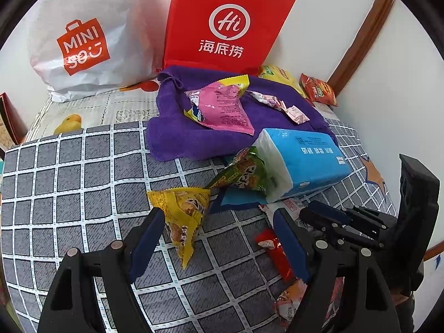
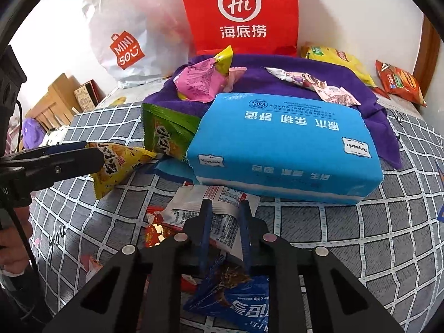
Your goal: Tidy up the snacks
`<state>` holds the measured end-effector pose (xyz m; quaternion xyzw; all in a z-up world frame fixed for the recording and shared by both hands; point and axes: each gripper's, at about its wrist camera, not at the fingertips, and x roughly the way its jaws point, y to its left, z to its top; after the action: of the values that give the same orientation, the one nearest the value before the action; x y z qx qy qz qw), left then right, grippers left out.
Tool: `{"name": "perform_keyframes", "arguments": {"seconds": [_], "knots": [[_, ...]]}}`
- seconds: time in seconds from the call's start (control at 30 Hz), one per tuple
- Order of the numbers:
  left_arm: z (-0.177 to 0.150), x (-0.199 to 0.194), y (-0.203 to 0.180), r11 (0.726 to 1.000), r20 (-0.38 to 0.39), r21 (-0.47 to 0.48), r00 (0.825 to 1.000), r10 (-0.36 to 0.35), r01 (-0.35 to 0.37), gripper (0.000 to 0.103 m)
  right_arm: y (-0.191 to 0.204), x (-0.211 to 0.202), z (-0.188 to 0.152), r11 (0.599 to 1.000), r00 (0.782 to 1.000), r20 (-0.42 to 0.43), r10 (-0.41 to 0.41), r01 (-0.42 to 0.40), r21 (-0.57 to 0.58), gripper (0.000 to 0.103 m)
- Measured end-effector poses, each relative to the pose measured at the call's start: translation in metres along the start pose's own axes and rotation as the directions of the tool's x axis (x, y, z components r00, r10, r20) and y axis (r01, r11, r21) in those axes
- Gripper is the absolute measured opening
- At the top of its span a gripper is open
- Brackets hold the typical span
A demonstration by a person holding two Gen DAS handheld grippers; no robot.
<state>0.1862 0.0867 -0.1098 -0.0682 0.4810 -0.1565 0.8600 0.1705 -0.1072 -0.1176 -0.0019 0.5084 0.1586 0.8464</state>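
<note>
now my right tongs [image 2: 225, 230] clench the white snack packet [image 2: 222, 211] on the bed [image 2: 360, 249]; left tongs [image 1: 222, 238] gape over the yellow packet [image 1: 183, 213]. next, i'd lift it toward a bag.

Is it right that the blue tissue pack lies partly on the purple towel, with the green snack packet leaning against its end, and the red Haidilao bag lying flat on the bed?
Not quite. The red Haidilao bag stands upright against the wall behind the purple towel, as both wrist views show. The rest holds: the blue tissue pack overlaps the towel, and the green snack packet leans against its end.
</note>
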Motion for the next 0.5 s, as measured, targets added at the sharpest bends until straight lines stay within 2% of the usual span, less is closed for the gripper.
{"name": "perform_keyframes", "arguments": {"seconds": [0.13, 0.5], "knots": [[0.0, 0.001, 0.0, 1.0, -0.004, 0.0, 1.0, -0.005, 0.005, 0.079, -0.003, -0.001, 0.0, 1.0, 1.0, 0.007, -0.005, 0.005, 0.002, 0.003], [0.0, 0.002, 0.0, 1.0, -0.007, 0.002, 1.0, -0.009, 0.009, 0.079, -0.014, -0.01, -0.004, 1.0, 0.999, 0.028, -0.026, 0.026, 0.017, 0.002]]}}
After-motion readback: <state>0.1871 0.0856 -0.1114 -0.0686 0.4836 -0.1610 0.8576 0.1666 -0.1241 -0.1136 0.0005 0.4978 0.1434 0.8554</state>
